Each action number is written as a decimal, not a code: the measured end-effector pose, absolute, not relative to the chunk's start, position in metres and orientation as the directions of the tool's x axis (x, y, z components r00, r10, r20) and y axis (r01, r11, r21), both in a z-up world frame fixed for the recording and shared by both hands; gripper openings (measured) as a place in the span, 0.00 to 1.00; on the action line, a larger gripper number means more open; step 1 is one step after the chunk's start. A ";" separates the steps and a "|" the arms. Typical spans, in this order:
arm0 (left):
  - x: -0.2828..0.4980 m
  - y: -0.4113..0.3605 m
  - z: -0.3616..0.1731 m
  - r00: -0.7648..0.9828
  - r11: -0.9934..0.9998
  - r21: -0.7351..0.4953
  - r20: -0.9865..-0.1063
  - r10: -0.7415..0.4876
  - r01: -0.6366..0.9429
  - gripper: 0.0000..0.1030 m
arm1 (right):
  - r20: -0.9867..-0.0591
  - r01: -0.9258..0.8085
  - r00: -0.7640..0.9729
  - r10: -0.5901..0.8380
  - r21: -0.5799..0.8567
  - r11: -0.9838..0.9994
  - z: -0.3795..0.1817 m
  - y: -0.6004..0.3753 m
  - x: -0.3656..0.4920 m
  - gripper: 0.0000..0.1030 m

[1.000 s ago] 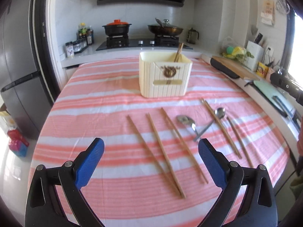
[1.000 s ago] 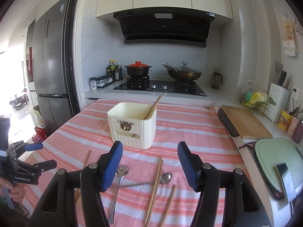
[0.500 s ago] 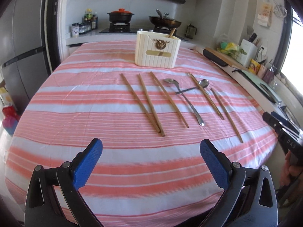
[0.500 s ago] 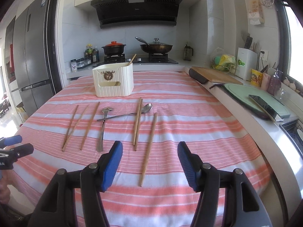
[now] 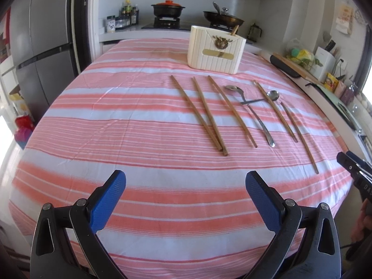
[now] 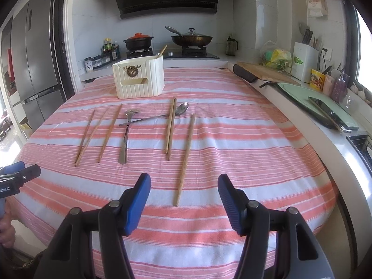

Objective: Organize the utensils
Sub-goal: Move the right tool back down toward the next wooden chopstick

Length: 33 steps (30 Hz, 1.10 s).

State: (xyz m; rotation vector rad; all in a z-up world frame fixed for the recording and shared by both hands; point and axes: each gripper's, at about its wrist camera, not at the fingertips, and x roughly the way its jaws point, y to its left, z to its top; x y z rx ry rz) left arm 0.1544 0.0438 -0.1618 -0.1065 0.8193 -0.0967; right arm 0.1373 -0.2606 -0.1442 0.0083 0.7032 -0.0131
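Observation:
Several wooden chopsticks and two metal spoons, crossed over each other, lie on the pink-striped tablecloth. A cream utensil holder stands behind them with one chopstick inside. My left gripper is open and empty over the table's near edge. My right gripper is open and empty, its tips just short of the nearest chopstick's end.
A counter runs along the right with a cutting board, a green tray and a knife block. A stove with a pot and a pan is behind. A fridge stands at left.
Both grippers have pulled back from the holder toward the table's near edge and lowered; the utensils now lie well ahead of the tips. Both stayed open.

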 end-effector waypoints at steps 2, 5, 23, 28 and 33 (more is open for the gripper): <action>0.156 0.045 -0.163 0.671 0.991 -0.129 -0.732 -0.122 0.040 0.99 | -0.658 0.012 0.753 -0.001 0.011 1.000 -0.148 -0.263 0.141 0.57; 0.166 0.045 -0.163 0.655 0.991 -0.133 -0.746 -0.120 0.031 0.99 | -0.672 0.014 0.740 0.016 0.039 0.999 -0.152 -0.268 0.148 0.54; 0.293 0.047 -0.184 0.603 0.975 -0.131 -0.798 0.003 -0.178 0.99 | -0.714 -0.025 0.693 0.099 0.113 0.993 -0.165 -0.280 0.208 0.36; 0.304 0.038 -0.196 0.587 0.981 -0.090 -0.809 0.028 -0.172 0.99 | -0.743 -0.009 0.663 0.092 0.116 0.993 -0.172 -0.283 0.224 0.36; 0.310 0.034 -0.206 0.561 0.986 -0.033 -0.825 0.064 -0.160 0.99 | -0.783 -0.042 0.616 0.086 0.076 0.996 -0.184 -0.270 0.233 0.35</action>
